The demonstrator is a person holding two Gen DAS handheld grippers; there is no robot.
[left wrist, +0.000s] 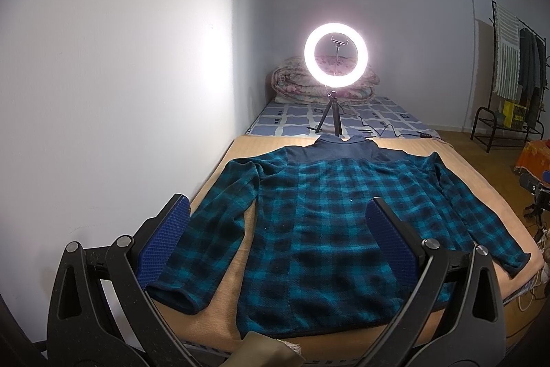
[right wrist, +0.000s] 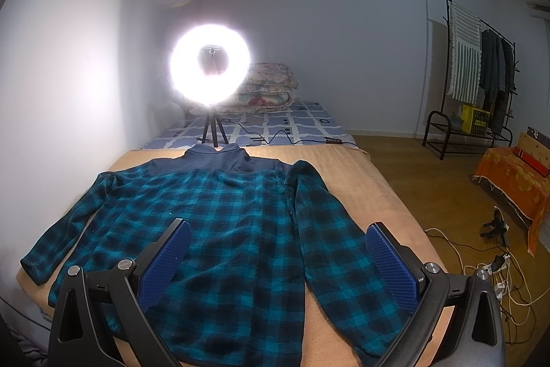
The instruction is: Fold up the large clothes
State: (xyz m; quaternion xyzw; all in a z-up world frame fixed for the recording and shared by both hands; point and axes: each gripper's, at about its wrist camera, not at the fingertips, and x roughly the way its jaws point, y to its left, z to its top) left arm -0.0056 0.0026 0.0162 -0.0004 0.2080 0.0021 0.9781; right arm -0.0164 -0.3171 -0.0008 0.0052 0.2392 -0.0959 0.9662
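A teal and black plaid fleece jacket (left wrist: 309, 222) with a navy yoke and collar lies flat and spread out, back up, on a tan blanket (left wrist: 481, 181) on the bed, sleeves angled out to both sides. It also shows in the right wrist view (right wrist: 223, 229). My left gripper (left wrist: 278, 212) is open and empty, held above the jacket's left sleeve and lower body. My right gripper (right wrist: 278, 236) is open and empty, held above the jacket's lower right body and right sleeve (right wrist: 343, 246).
A lit ring light on a small tripod (left wrist: 336, 54) stands on the bed just beyond the collar, its cable trailing right. Folded quilts (right wrist: 271, 88) lie behind it. The wall runs along the left. A clothes rack (right wrist: 477, 74), orange-covered furniture (right wrist: 515, 181) and floor cables (right wrist: 498, 270) are on the right.
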